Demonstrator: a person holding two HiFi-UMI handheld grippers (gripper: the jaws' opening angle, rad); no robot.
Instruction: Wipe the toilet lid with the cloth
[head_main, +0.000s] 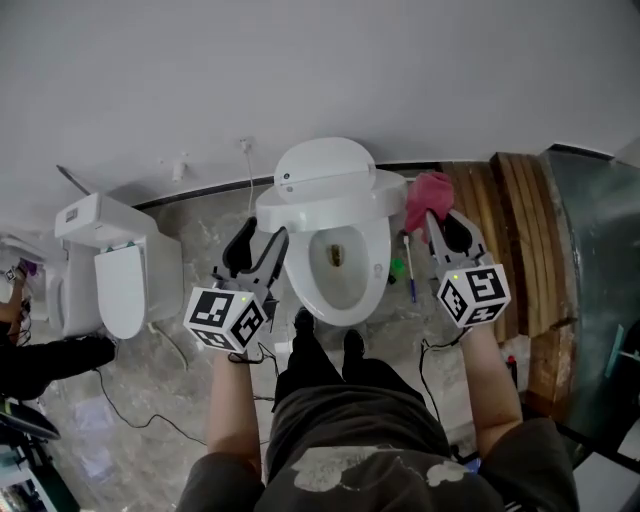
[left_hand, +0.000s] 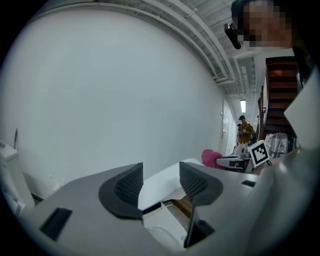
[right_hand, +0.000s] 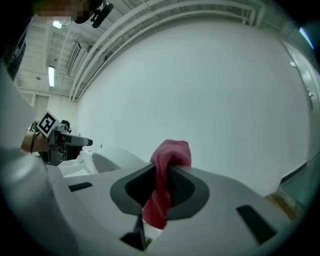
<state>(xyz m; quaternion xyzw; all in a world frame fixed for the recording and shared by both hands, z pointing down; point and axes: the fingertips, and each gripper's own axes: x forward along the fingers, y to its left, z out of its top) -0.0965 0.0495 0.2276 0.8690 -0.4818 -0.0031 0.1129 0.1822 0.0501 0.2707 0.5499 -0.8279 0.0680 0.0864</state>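
Note:
The white toilet (head_main: 372, 232) stands against the wall with its lid (head_main: 325, 168) raised and the bowl uncovered. My right gripper (head_main: 441, 228) hovers by the toilet's right side, shut on a pink cloth (head_main: 429, 194); in the right gripper view the cloth (right_hand: 169, 167) hangs pinched between the pads of the gripper (right_hand: 161, 189). My left gripper (head_main: 263, 247) is beside the toilet's left rear corner. Its jaws stand apart in the left gripper view (left_hand: 161, 183), and the white toilet (left_hand: 165, 182) shows through the gap without the pads pressing on it.
A second white toilet (head_main: 112, 272) stands to the left. Wooden planks (head_main: 512, 225) and a glass panel (head_main: 600, 290) lie to the right. Small tools (head_main: 409, 270) lean by the toilet's right side, and cables (head_main: 150, 418) run over the marble floor. A person (left_hand: 245, 131) stands far off.

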